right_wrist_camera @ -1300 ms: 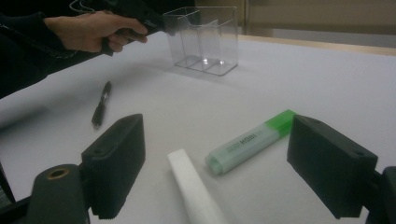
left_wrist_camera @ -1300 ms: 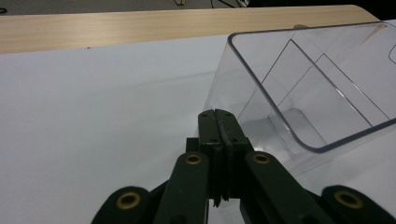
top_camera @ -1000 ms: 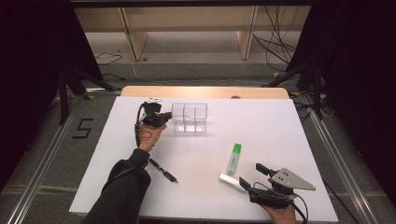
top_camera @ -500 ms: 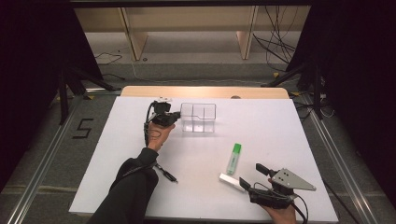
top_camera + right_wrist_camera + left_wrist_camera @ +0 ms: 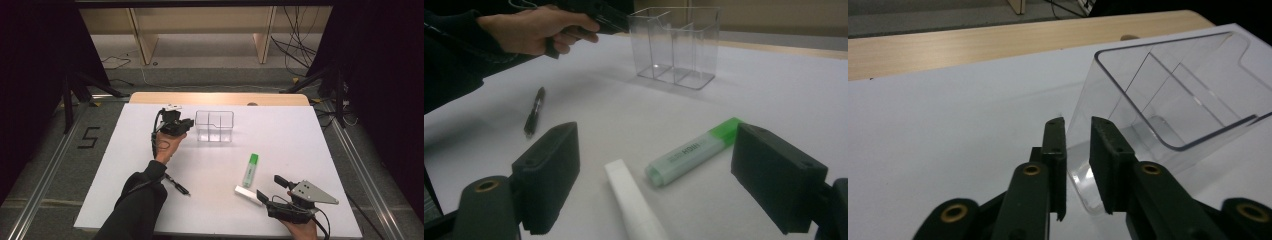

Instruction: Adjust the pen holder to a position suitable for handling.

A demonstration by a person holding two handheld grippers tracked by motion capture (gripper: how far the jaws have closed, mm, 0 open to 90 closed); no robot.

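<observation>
Left gripper (image 5: pixel 186 123) sits at the clear divided organizer (image 5: pixel 214 126) near the tabletop's far edge, its jaws just opening a crack, gripping nothing. Right gripper (image 5: pixel 268 189), by the near edge, gapes wide and empty.

We see a white counter (image 5: pixel 125 200) with a pale wooden strip (image 5: pixel 220 98) along its far edge. Around it lies grey floor (image 5: pixel 45 165), marked with a black figure five (image 5: pixel 88 137). Beyond stand light wooden furniture legs (image 5: pixel 142 42), loose black cables (image 5: pixel 295 47) and dark curtains (image 5: pixel 385 75) at both sides.
</observation>
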